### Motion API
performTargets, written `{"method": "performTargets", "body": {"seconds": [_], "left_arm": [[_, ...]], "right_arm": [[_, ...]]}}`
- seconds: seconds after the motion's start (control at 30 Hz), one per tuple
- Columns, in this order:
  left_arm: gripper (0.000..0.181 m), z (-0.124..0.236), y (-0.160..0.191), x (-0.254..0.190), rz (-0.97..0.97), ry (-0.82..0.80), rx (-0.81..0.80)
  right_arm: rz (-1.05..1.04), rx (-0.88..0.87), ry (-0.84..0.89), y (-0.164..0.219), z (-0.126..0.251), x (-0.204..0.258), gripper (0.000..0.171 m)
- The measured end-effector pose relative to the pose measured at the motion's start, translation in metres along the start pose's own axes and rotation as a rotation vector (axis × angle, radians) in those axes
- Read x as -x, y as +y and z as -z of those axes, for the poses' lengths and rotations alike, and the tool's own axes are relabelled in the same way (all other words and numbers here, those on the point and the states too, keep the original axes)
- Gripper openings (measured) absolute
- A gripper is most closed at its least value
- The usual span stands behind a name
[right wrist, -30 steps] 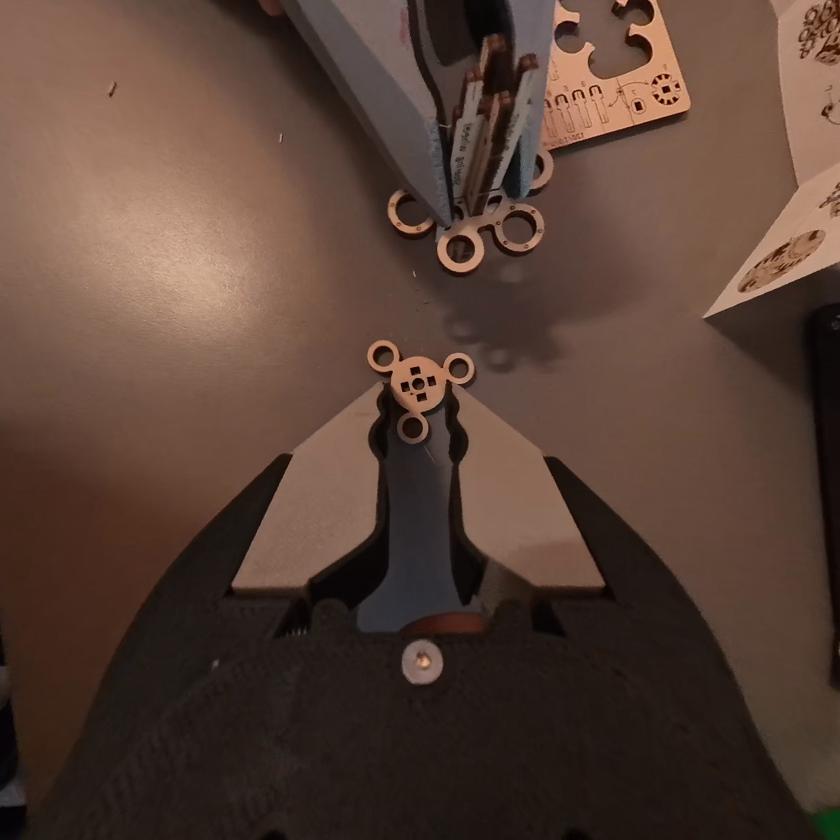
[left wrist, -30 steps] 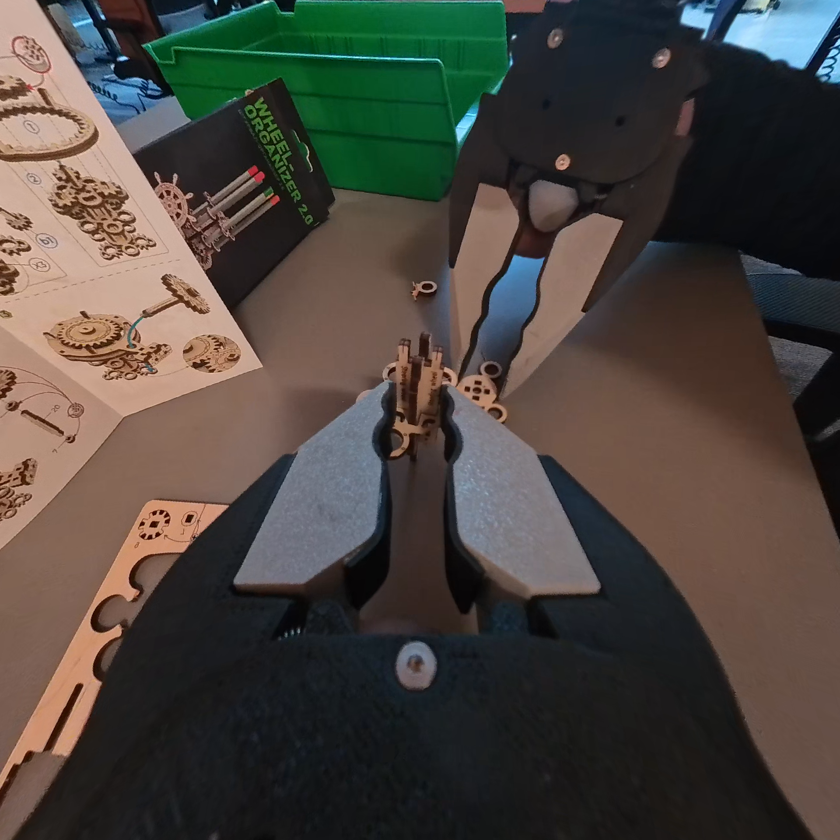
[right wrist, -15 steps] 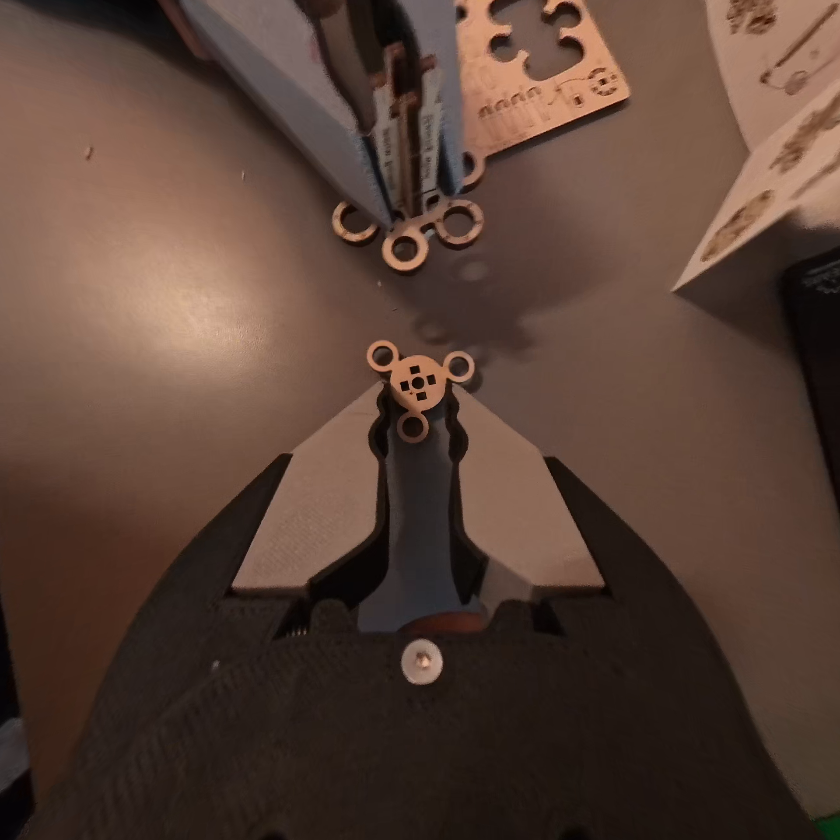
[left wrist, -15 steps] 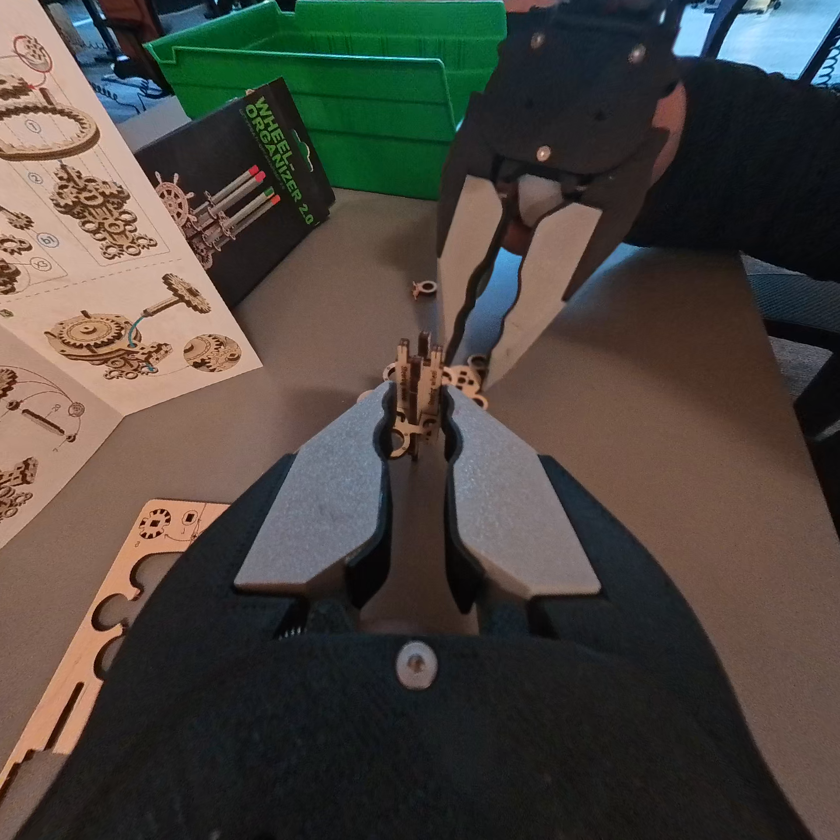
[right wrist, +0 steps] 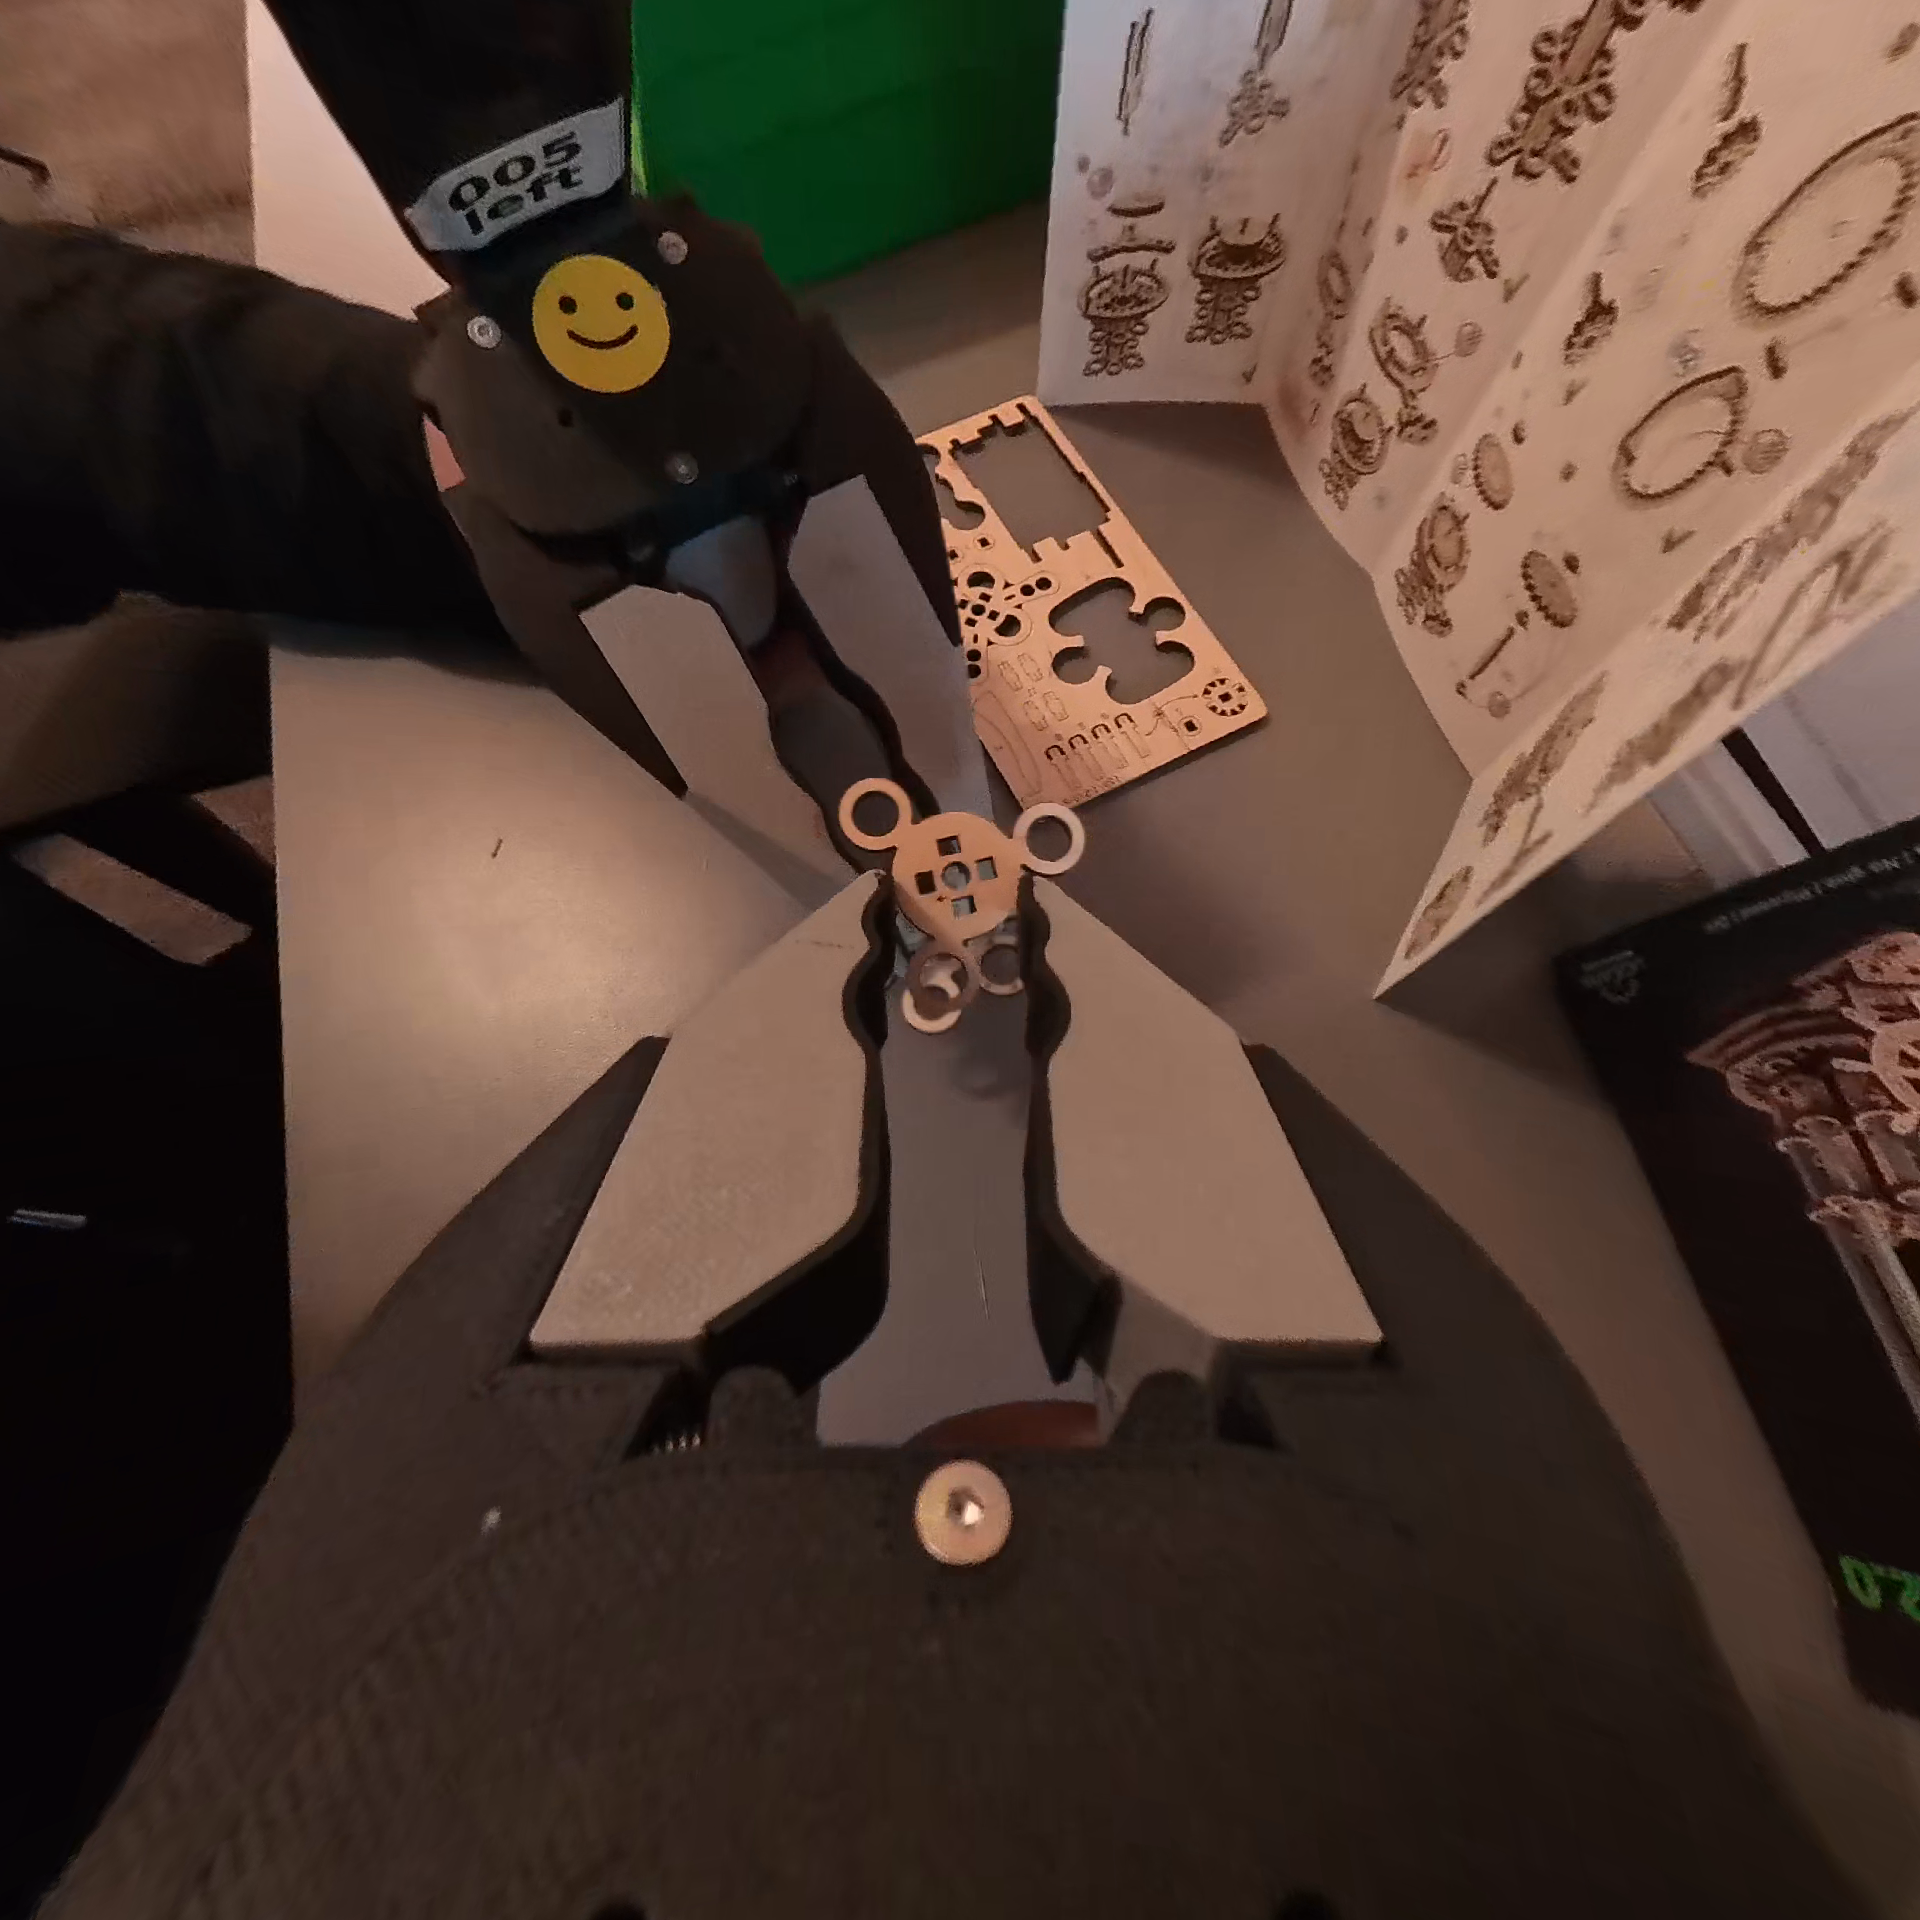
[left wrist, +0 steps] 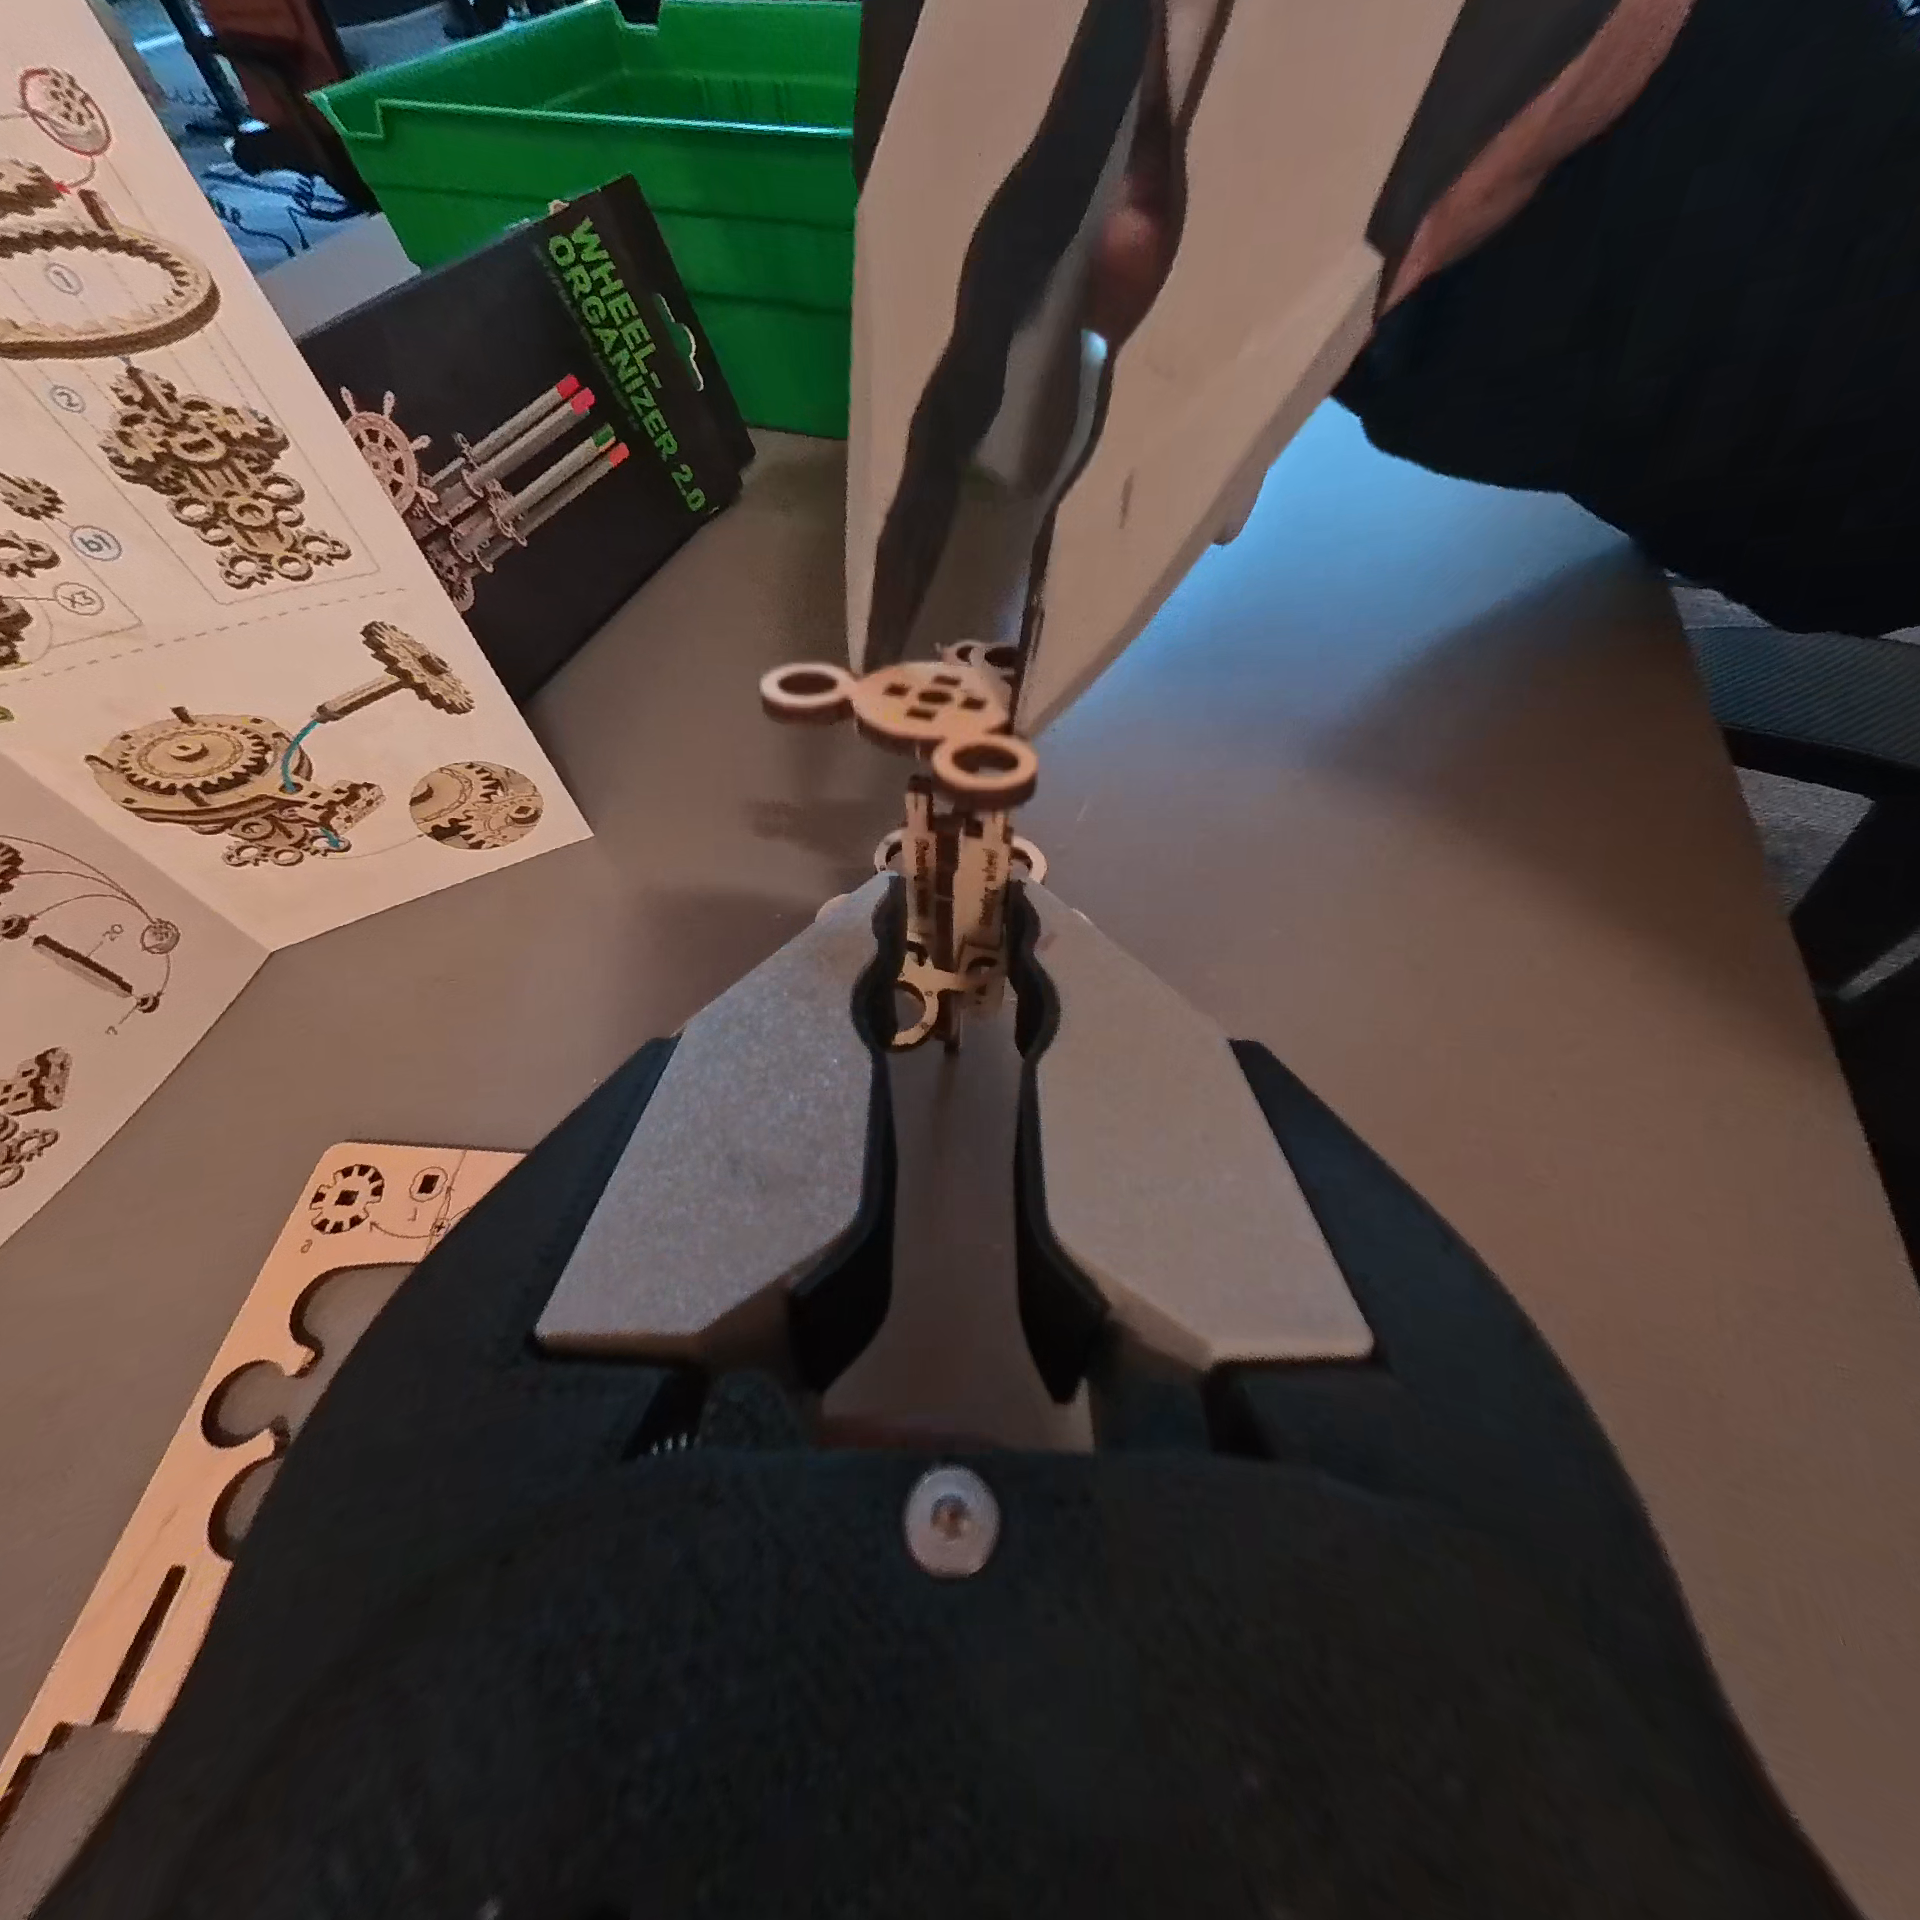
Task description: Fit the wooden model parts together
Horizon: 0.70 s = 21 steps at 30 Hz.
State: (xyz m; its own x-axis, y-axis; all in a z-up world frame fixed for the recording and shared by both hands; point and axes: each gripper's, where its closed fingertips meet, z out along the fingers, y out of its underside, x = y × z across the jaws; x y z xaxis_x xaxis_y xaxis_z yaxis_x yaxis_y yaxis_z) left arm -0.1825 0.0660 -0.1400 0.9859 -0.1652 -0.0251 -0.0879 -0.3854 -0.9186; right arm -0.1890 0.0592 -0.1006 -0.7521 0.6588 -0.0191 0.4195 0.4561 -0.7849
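My left gripper is shut on a small wooden sub-assembly of upright slats on a ringed base, standing on the grey table. My right gripper is shut on a flat wooden disc with three ring lobes and square slots. It holds the disc level just above the slat tops. In the left wrist view the disc hangs over the slats, with the right gripper coming down from above. In the right wrist view the left gripper reaches in from the upper left, and the base rings show under the disc.
A green bin stands at the back. A black kit box and a folded instruction sheet stand to the left. A punched-out wooden sheet lies on the table by the left gripper. A person's dark sleeve is at the right. Both grippers' tips are close together, under 4 cm apart.
My right gripper has lifted the ringed disc off the table and carried it over the top of the sub-assembly. My left gripper has kept still with the sub-assembly.
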Motion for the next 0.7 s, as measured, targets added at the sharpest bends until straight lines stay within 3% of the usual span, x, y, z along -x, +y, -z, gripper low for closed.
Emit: {"method": "performTargets", "body": {"seconds": [0.7], "left_arm": [[0.015,-0.0014,0.0004,-0.0012,-0.061,-0.038,0.007]], "right_arm": [[0.161,0.146,0.055,0.0044,-0.0056,0.0101,0.019]]}}
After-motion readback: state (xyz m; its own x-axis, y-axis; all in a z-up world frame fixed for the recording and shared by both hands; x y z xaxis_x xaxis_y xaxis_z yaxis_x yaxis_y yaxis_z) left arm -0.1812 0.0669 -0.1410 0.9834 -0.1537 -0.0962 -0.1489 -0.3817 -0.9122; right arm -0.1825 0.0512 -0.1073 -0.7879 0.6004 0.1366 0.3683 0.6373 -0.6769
